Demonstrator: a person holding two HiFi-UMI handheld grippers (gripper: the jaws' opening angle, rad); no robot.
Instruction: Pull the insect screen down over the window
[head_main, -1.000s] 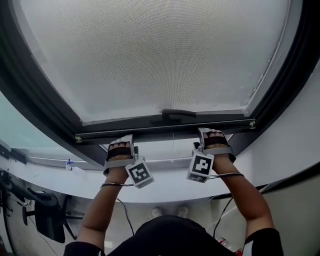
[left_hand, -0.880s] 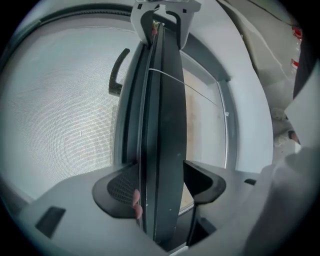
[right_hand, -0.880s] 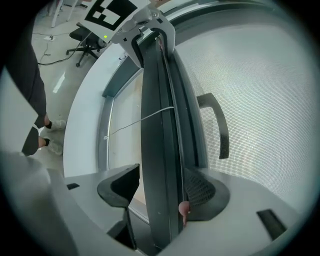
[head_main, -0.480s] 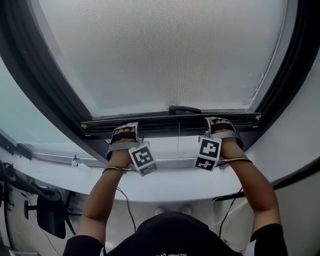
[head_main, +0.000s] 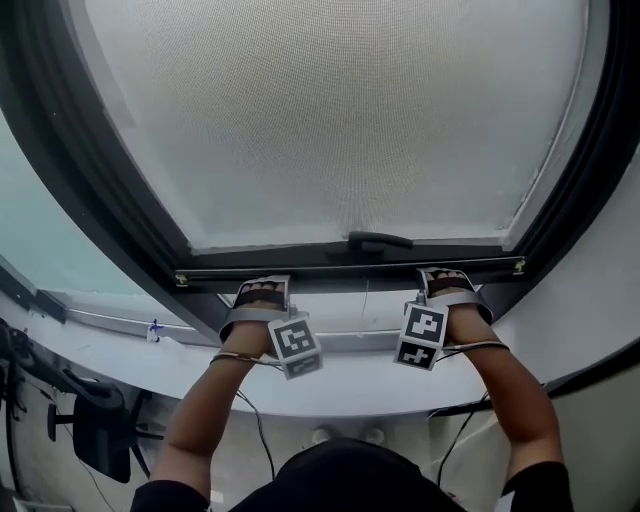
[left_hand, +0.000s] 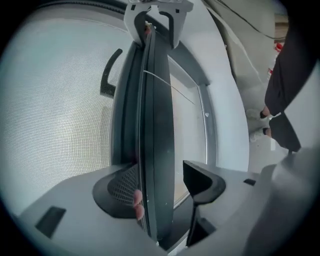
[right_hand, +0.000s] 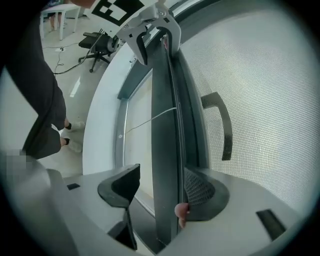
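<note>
The grey mesh insect screen (head_main: 340, 120) fills the dark window frame (head_main: 90, 200). Its dark bottom bar (head_main: 340, 268), with a handle (head_main: 380, 241), lies just above the sill. My left gripper (head_main: 262, 290) straddles the bar's left part and my right gripper (head_main: 447, 278) its right part. In the left gripper view the bar (left_hand: 157, 125) runs between the jaws of the left gripper (left_hand: 162, 175): the mesh-side jaw touches it, the other stands apart. In the right gripper view the bar (right_hand: 165, 125) likewise passes through the right gripper (right_hand: 162, 185), with a gap on the room side.
A thin pull cord (head_main: 366, 295) hangs from the bar's middle. The white sill (head_main: 340, 385) curves below the window. A black office chair (head_main: 95, 435) stands on the floor at lower left. A fixed glass pane (head_main: 40, 250) is left of the frame.
The bottom bar and both grippers have come down toward the sill, and the mesh covers more of the opening.
</note>
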